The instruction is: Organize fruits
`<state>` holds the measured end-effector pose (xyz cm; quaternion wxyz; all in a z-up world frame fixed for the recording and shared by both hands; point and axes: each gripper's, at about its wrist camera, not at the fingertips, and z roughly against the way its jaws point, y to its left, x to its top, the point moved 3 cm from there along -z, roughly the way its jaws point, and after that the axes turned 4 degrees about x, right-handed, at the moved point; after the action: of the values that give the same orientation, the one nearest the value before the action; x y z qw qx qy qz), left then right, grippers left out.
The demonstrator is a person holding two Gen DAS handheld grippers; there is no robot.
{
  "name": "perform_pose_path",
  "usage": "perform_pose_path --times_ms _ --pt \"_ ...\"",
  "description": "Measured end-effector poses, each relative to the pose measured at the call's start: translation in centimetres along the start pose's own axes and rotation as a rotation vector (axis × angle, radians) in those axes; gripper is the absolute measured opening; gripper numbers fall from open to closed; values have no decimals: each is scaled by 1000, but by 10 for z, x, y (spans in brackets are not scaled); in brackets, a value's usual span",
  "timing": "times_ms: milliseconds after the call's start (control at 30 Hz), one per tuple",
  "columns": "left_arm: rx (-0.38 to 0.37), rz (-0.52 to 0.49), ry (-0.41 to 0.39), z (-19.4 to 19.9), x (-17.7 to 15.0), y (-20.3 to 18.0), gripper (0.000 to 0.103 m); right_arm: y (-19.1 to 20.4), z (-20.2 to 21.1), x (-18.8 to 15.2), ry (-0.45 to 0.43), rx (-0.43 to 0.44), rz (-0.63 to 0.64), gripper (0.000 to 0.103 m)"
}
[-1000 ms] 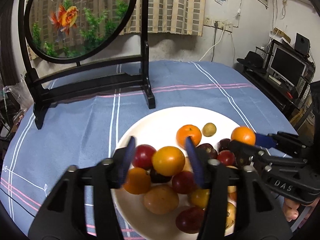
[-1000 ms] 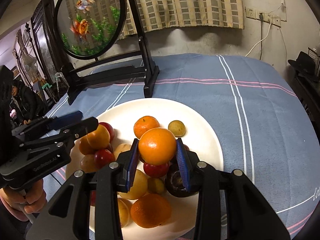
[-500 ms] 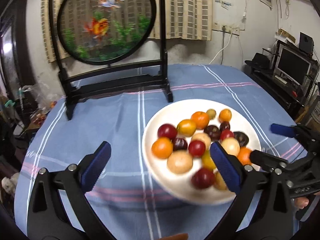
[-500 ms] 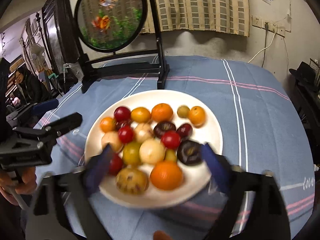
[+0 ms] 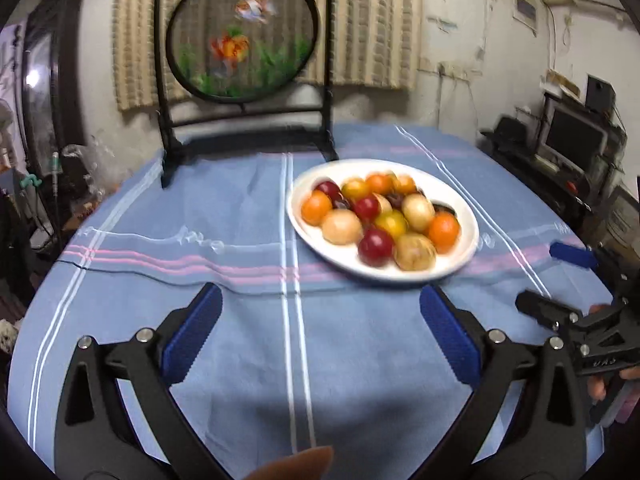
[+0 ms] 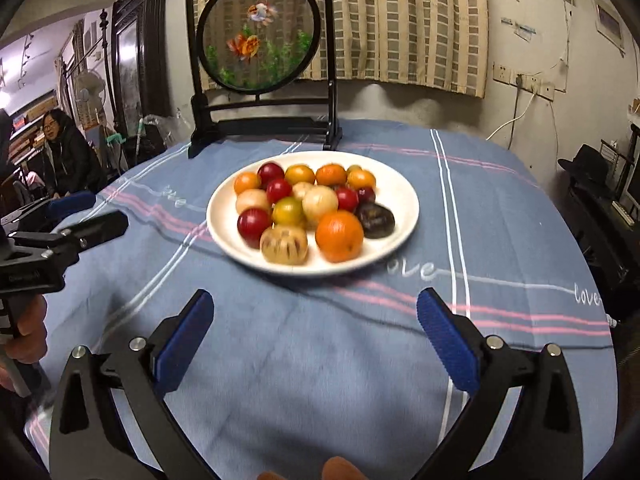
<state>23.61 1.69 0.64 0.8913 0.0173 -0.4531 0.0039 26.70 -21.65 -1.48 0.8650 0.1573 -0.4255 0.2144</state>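
Left wrist view motion-blurred: round fruits on the white ceramic plate (image 5: pixel 466 260) smear together, back-row ones hide behind the front row. Black right gripper (image 5: pixel 560 280) cut by right frame edge. Blue striped cotton tablecloth (image 6: pixel 304 360) lettering partly unreadable in right wrist view.

The plate (image 6: pixel 396 236) is plain white. On it lie orange, deep red, yellow, pale cream and near-black fruits (image 6: pixel 304 208). The tablecloth (image 6: pixel 304 360) is blue with white and pink stripes. Both grippers are black with blue pads (image 6: pixel 448 340). The far curtain (image 6: pixel 408 20) is beige, checked grey.
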Motion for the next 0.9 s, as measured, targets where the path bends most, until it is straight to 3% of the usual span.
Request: perform_pose_path --times_ms 167,900 --pt "83 -54 -38 4 -8 -3 101 0 8 -7 -8 -9 -6 102" --pt "80 -55 -3 -4 -11 -2 101 -6 11 -11 7 -32 -10 102"
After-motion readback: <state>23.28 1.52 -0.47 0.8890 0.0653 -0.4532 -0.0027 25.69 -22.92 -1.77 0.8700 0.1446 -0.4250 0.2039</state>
